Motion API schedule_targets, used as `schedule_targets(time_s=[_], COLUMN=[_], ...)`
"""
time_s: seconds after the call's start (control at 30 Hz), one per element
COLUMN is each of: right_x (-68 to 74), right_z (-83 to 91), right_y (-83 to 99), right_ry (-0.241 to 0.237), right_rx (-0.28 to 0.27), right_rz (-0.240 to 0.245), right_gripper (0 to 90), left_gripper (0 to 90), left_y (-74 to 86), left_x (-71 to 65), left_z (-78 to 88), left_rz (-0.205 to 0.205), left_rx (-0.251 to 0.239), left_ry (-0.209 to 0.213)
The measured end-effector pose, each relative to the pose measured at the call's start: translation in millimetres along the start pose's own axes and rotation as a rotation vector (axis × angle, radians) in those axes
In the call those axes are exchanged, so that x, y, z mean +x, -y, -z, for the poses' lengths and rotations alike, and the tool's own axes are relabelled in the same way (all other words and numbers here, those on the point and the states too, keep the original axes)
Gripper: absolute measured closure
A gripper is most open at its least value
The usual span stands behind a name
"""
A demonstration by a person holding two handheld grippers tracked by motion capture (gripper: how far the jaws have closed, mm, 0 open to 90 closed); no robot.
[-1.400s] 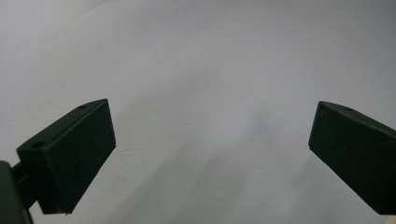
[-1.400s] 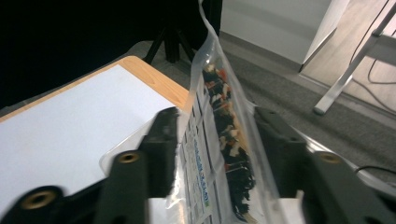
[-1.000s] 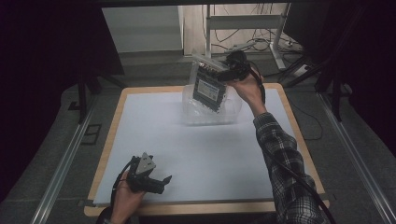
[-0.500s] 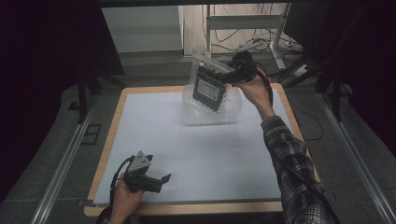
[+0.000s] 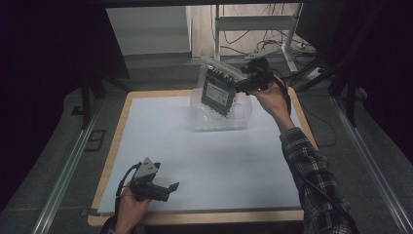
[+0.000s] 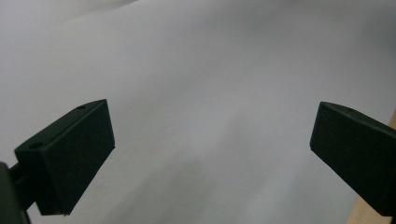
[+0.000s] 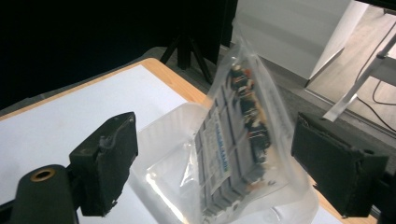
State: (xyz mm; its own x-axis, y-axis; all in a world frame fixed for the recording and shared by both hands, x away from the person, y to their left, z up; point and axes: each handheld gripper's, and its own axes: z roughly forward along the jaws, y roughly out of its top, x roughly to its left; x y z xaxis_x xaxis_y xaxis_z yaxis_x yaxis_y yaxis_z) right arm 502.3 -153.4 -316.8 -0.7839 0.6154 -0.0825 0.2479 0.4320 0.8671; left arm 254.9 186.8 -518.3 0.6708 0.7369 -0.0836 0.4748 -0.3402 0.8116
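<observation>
**Right gripper's jaws spread around an upright plastic bag at the far side of the table**

In the high view, a white sheet (image 5: 204, 161) covers a wooden table (image 5: 116, 146) that fills the middle of the frame. Near the upper centre, a clear plastic bag (image 5: 219, 90) stands tilted in a shallow clear tray (image 5: 243, 117). Inside the bag is a dark rectangular pack with a pale printed label. The right gripper (image 5: 241, 85) sits just right of the bag's upper part, held by a hand whose plaid sleeve runs down to the lower right of the frame.

In the right gripper view, the bag (image 7: 243, 140) rises between the two black jaws in the centre of the frame. The jaws stand wide apart and have just been opening; neither pad presses on the bag. The pack inside shows rows of small dark parts along its upper edge and a label with blue print.

At the lower left of the high view, the left gripper (image 5: 163, 189) rests low over the white sheet, held in a hand near the table's front edge, well apart from the bag. In the left gripper view, its jaws are spread wide with nothing between them but the white sheet (image 6: 210, 93).
</observation>
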Motion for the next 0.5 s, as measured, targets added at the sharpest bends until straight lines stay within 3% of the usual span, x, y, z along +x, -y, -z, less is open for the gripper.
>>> schedule_targets(time_s=[0.13,0.5], right_x=[4.2,13.5], right_z=[7.4,20.2], right_y=[2.7,15.2], right_ry=[-0.007,-0.05], right_rx=[-0.005,-0.008], right_rz=[0.005,-0.01], right_gripper=[14.3,10.8], left_gripper=[0.0,0.0], left_y=[-1.5,-1.4], left_x=[-2.3,-5.3], left_z=[1.4,0.9], left_rz=[-0.002,-0.046], left_rx=[-0.019,-0.021], left_ry=[0.028,-0.016])
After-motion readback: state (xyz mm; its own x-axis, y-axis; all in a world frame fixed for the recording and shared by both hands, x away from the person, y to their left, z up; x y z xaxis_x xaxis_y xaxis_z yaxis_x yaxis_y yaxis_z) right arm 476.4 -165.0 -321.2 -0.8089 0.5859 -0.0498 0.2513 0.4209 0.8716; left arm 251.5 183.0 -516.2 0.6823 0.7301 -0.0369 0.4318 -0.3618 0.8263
